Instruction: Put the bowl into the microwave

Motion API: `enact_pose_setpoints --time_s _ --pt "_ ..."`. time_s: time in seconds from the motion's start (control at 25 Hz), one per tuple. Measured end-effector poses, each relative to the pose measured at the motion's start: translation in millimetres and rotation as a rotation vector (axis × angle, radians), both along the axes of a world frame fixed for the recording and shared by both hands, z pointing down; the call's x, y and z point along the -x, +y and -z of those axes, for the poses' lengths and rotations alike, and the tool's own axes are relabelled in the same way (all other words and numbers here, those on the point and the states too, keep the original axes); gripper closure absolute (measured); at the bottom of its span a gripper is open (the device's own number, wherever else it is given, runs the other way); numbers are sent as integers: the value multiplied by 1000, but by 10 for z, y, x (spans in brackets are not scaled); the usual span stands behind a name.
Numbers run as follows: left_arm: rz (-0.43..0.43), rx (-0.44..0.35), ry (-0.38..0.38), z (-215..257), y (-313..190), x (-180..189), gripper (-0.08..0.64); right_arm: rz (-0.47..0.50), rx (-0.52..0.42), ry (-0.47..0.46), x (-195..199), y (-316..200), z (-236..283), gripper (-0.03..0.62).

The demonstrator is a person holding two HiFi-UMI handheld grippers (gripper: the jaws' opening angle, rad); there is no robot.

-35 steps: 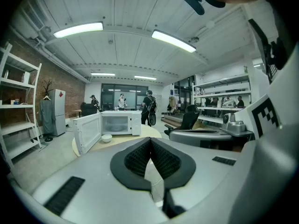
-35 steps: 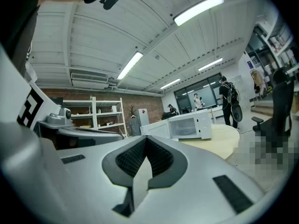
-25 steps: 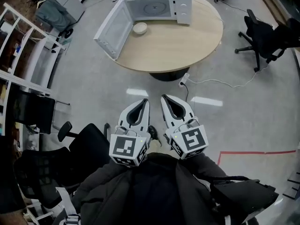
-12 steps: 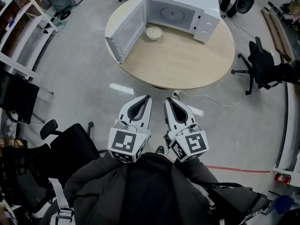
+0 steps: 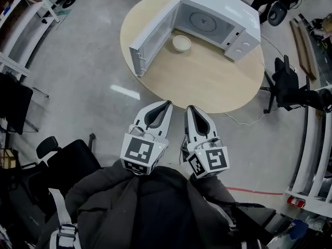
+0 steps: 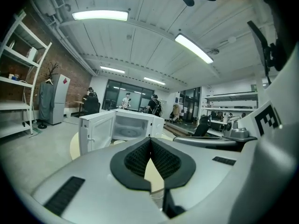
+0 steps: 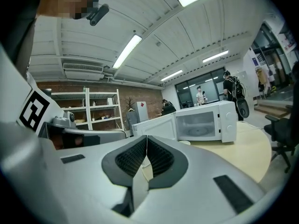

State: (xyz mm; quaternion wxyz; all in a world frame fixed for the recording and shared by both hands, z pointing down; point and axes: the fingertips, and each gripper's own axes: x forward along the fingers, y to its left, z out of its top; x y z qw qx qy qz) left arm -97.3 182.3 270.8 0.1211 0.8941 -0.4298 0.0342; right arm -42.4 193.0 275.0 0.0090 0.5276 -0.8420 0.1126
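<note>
Table [image 5: 207, 82], round, wooden top: only the head view shows you its whole near edge, with open floor [image 5: 93, 77] between it and your grippers. Microwave [image 5: 228, 25], white, at the tabletop's far edge, door [image 5: 153, 38] swung open. Office chair [image 5: 288, 84], black, just off the right edge. Shelving [image 7: 93, 108], seen in the right gripper view alone. Left gripper [image 5: 167, 104] and right gripper [image 5: 189, 108]: jaws pressed together on nothing, side by side, short of the table. Bowl [image 5: 181, 43], pale, on the tabletop before the open cavity, beside the door.
</note>
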Motion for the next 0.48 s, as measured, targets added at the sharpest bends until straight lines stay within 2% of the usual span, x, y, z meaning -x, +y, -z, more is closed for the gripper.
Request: enact_pose_setpoints --time_s 0.16,0.48 --pt "-19 5 24 20 -157 65 551 -19 13 24 72 -123 34 583" --pt "-62 3 19 -19 -441 -24 551 -72 14 28 -41 -384 4 583"
